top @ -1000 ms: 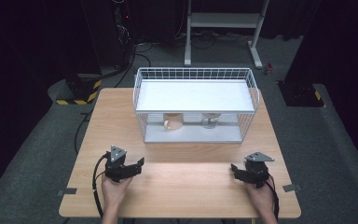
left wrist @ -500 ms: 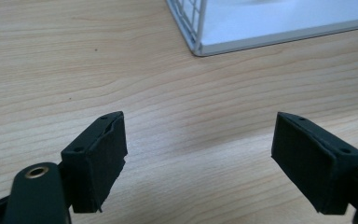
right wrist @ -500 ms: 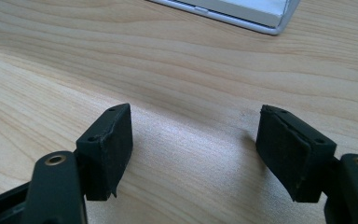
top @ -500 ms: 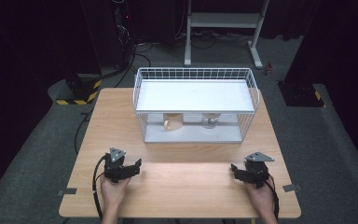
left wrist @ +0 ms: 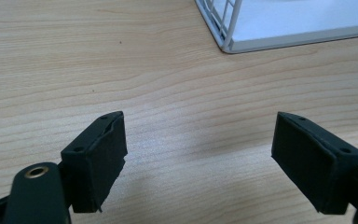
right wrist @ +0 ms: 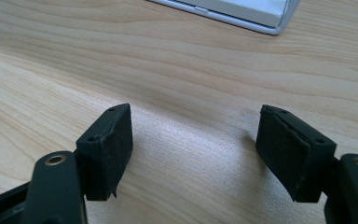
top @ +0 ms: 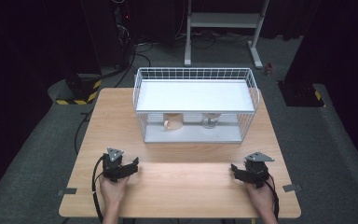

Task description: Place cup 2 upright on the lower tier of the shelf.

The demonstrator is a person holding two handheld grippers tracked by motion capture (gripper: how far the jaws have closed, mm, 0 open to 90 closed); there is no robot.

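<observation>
Nothing picked up yet, as I read it. Near edge first: my left gripper (top: 134,164) sits low at the lower left of the high view, jaws wide with only bare table (top: 182,186) between them; in the left gripper view the pads (left wrist: 100,161) stand well apart over wood grain, with a corner of the rack (left wrist: 228,39) at the upper right of that frame. My right gripper (top: 235,169) is at the lower right of the high view, also low over the table, jaws parted and empty; in the right gripper view its pads (right wrist: 112,147) frame bare wood, and the rack base edge (right wrist: 242,14) runs along the top. Both are well apart from the rack and from each other. Farther up, centre of the high view: the white wire rack (top: 140,93) with a flat white shelf on top, nothing on the shelf that I can see. Under the shelf, on the lower level, a tan cup (top: 173,121) at left of centre and a clear glass (top: 209,120) just right of centre, near each other but apart, both upright as far as I can tell. My judgement: work is at its start; both items untouched, both grippers free. Left to do: reach in under the shelf, grip an item, pull it out.
</observation>
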